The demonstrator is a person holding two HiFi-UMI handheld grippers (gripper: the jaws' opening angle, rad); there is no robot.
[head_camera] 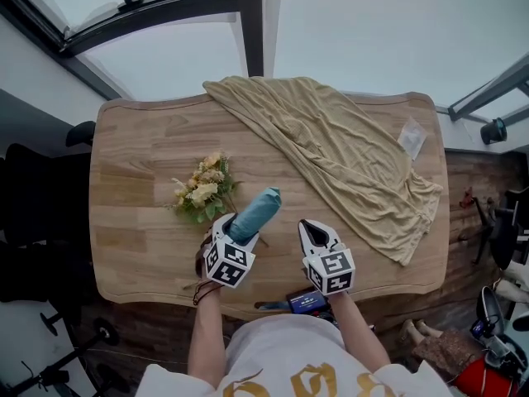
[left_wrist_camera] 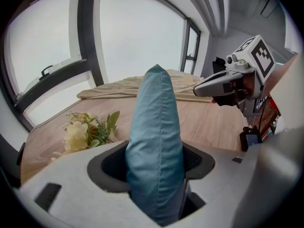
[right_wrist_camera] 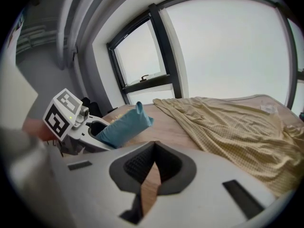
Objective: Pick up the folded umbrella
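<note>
The folded umbrella (head_camera: 256, 212) is a teal fabric bundle. It sticks out between the jaws of my left gripper (head_camera: 236, 230), up and away from me over the wooden table (head_camera: 140, 164). In the left gripper view the umbrella (left_wrist_camera: 154, 127) fills the gap between the dark pads, and the left gripper (left_wrist_camera: 154, 167) is shut on it. My right gripper (head_camera: 312, 231) hovers just to the right, near the table's front edge, its jaws together with nothing in them. In the right gripper view the right gripper (right_wrist_camera: 152, 170) shows only a sliver of table, with the umbrella (right_wrist_camera: 124, 125) at left.
A small bunch of yellow flowers (head_camera: 202, 190) lies left of the umbrella. A tan cloth (head_camera: 347, 155) is draped across the back and right of the table, with a clear plastic packet (head_camera: 411, 137) beside it. Dark chairs (head_camera: 33, 222) stand at the left.
</note>
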